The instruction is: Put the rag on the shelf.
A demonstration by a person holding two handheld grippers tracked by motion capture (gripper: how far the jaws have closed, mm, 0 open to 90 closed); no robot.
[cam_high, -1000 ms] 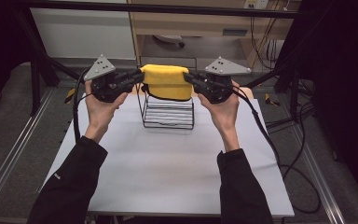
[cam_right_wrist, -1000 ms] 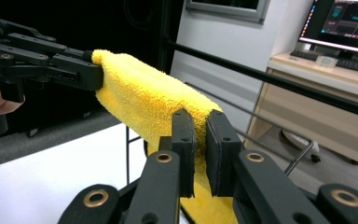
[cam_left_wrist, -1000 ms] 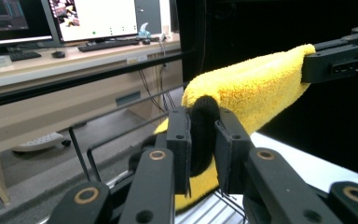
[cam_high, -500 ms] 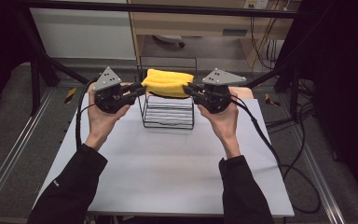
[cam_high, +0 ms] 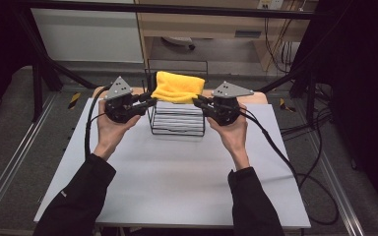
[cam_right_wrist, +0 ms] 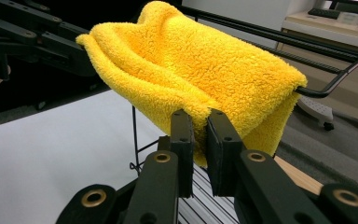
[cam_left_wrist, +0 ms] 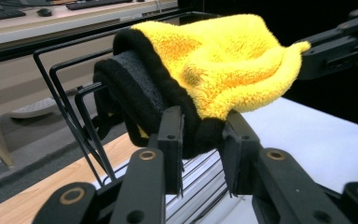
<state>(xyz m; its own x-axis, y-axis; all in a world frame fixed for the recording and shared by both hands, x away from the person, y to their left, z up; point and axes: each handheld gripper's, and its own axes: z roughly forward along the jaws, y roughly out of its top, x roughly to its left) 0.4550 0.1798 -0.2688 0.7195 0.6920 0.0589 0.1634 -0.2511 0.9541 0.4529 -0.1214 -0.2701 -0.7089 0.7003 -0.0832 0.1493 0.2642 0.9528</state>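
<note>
the yellow cloth [cam_high: 178, 87] is already draped over the wire rack [cam_high: 177, 123], right gripper [cam_high: 200, 103] pinching its corner and left gripper [cam_high: 149, 98], jaws just opening, loosening; letting go remains.

Lighting: overhead light is falling on the white table [cam_high: 177, 182], which is showing bright and even; the room's left and right sides are sinking into near black. Shadows: a soft, short shadow is lying under the wire rack [cam_high: 177, 129]; the dark sleeves are losing all detail. Glare: mild sheen is showing on the table [cam_left_wrist: 326, 135] in the left gripper view. Focus: the yellow towel [cam_right_wrist: 200, 74] is rendering crisp in both gripper views, while the nearest black jaws and the far desks are going soft. Distortion: the gripper views are stretching towards their edges. The high view is looking slightly grainy.
</note>
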